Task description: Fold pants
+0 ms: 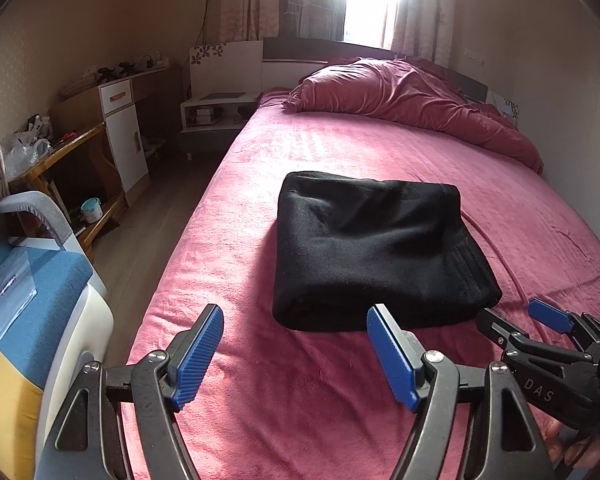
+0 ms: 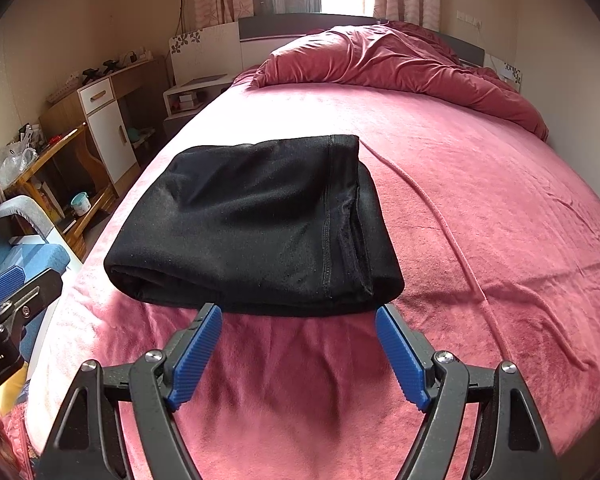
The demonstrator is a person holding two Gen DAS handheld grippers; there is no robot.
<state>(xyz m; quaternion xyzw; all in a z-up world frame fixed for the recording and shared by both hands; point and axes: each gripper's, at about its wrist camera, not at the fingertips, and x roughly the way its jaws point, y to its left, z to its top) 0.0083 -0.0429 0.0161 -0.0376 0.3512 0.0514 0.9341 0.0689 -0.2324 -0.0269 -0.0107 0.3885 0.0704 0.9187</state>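
The black pants [image 1: 376, 252] lie folded into a thick rectangular bundle on the pink bed sheet [image 1: 340, 144], also seen in the right wrist view [image 2: 256, 224]. My left gripper [image 1: 296, 316] is open and empty, just short of the bundle's near edge, towards its left side. My right gripper [image 2: 298, 316] is open and empty, its blue fingertips at the bundle's near edge without holding it. The right gripper also shows at the lower right of the left wrist view [image 1: 512, 316]. The left gripper's pad shows at the left edge of the right wrist view [image 2: 0, 284].
A crumpled dark pink duvet [image 1: 412, 96] lies at the head of the bed. A blue and white chair [image 1: 40, 300] stands close on the left. A wooden table [image 1: 60, 152], white cabinet [image 1: 124, 136] and low nightstand [image 1: 216, 112] line the left wall.
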